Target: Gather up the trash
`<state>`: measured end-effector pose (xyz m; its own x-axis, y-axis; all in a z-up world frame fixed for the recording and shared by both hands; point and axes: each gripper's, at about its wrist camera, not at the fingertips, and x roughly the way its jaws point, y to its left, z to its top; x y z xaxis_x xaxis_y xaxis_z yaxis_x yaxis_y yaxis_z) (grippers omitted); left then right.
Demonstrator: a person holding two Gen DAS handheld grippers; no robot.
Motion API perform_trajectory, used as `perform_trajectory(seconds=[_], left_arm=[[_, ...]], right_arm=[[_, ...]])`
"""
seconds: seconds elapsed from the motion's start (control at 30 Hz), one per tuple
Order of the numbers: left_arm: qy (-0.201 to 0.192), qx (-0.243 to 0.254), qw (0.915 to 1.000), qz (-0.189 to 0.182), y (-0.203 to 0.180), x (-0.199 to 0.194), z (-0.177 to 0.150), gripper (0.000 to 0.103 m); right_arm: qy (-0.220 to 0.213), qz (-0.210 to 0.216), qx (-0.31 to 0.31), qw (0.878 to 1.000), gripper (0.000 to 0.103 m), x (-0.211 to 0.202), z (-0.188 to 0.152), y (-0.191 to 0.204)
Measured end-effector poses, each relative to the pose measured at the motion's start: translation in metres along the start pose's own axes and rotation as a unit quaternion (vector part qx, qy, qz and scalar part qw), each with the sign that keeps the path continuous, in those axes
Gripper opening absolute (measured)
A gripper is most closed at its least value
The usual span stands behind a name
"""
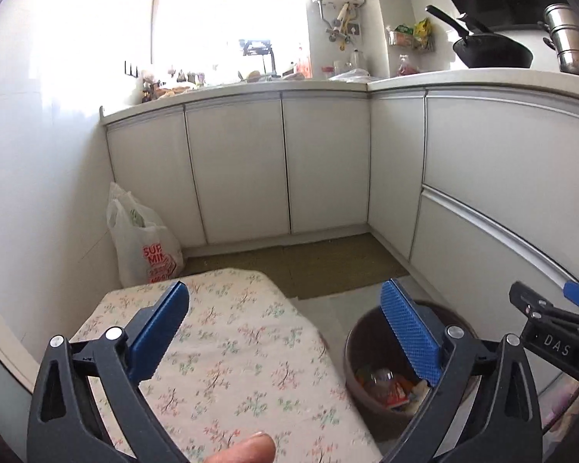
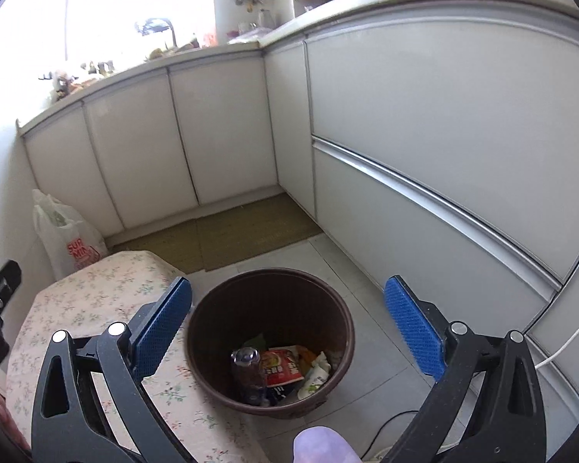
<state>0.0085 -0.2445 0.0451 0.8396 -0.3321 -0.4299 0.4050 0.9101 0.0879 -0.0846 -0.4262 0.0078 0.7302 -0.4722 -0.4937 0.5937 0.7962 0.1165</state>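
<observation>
A round brown trash bin (image 2: 212,308) stands on the grey floor beside a table with a floral cloth (image 2: 88,293). Inside lie a plastic bottle (image 2: 247,370), a red wrapper (image 2: 281,366) and other crumpled wrappers. My right gripper (image 2: 287,320) is open and empty, held above the bin. My left gripper (image 1: 283,328) is open and empty above the floral cloth (image 1: 231,347), with the bin (image 1: 361,335) under its right finger. The right gripper (image 1: 552,320) shows at the right edge of the left wrist view.
White kitchen cabinets (image 1: 328,162) run along the far wall and the right side. A white plastic shopping bag (image 1: 143,243) stands in the left corner. A green-brown mat (image 1: 308,266) lies before the cabinets. A black pan (image 1: 490,50) and a steel pot (image 1: 567,38) sit on the counter.
</observation>
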Motion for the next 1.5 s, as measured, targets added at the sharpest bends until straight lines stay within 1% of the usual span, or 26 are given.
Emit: perform_trajectory(seconds=[0.1,0.17,0.23,0.33,0.4,0.47,0.57,0.87,1.2,1.5], left_arm=[[0.012,-0.015,0.9997,0.012,0.021,-0.027,-0.017,0.097],[0.009,-0.034,0.9993,0.011,0.038,-0.048,-0.028,0.097],[0.005,-0.045,0.9988,0.019,0.050,-0.063,-0.041,0.097],[0.024,-0.044,0.9985,0.021,0.061,-0.071,-0.054,0.097],[0.036,-0.040,0.9984,0.015,0.065,-0.073,-0.059,0.097],[0.039,-0.036,0.9984,0.018,0.067,-0.073,-0.062,0.097],[0.048,-0.044,0.9978,0.013,0.072,-0.071,-0.068,0.097],[0.065,-0.055,0.9963,0.008,0.077,-0.062,-0.075,0.097],[0.066,-0.053,0.9963,0.012,0.076,-0.063,-0.078,0.097],[0.072,-0.056,0.9958,0.011,0.077,-0.061,-0.078,0.097]], right_arm=[[-0.021,0.013,-0.013,1.000,0.096,-0.035,-0.027,0.019],[-0.028,0.018,-0.024,0.999,0.096,-0.053,-0.046,0.029],[-0.039,0.021,-0.031,0.999,0.096,-0.069,-0.060,0.035],[-0.064,0.028,-0.036,0.997,0.096,-0.088,-0.069,0.042],[-0.071,0.036,-0.038,0.996,0.096,-0.093,-0.074,0.048],[-0.082,0.040,-0.037,0.995,0.096,-0.096,-0.075,0.052],[-0.095,0.034,-0.046,0.994,0.096,-0.098,-0.076,0.059],[-0.078,0.041,-0.060,0.994,0.096,-0.093,-0.081,0.070],[-0.079,0.048,-0.064,0.994,0.096,-0.095,-0.082,0.071],[-0.068,0.052,-0.060,0.995,0.096,-0.092,-0.081,0.071]])
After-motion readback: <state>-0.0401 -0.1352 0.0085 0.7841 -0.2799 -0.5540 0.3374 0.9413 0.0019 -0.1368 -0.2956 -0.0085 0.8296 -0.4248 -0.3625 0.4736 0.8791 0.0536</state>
